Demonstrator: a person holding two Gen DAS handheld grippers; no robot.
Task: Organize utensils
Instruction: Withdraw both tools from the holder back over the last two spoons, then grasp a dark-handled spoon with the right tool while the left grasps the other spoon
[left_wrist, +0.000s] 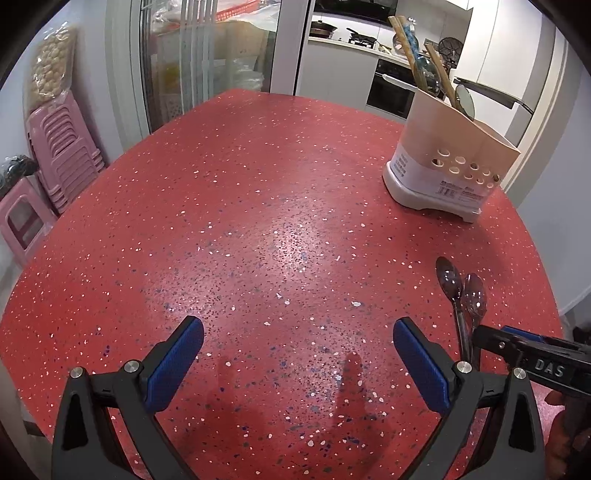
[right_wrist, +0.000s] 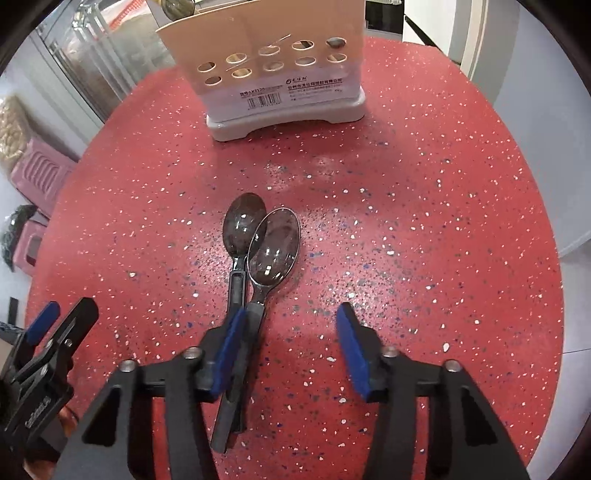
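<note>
Two steel spoons with dark handles lie side by side on the red speckled table (right_wrist: 424, 229), the left spoon (right_wrist: 242, 229) and the right spoon (right_wrist: 275, 247) overlapping it; both also show in the left wrist view (left_wrist: 461, 295). My right gripper (right_wrist: 291, 332) is open, low over their handles, with its left pad (right_wrist: 231, 347) on top of the handles. My left gripper (left_wrist: 297, 350) is open and empty over bare table, left of the spoons. A beige utensil holder (right_wrist: 273, 70) on a white base stands beyond the spoons (left_wrist: 443, 162), holding chopsticks and other utensils.
Pink plastic stools (left_wrist: 62, 158) are stacked beside the table on the left. A glass door and a kitchen counter lie behind the table. The table's round edge curves close on the right (right_wrist: 554, 295).
</note>
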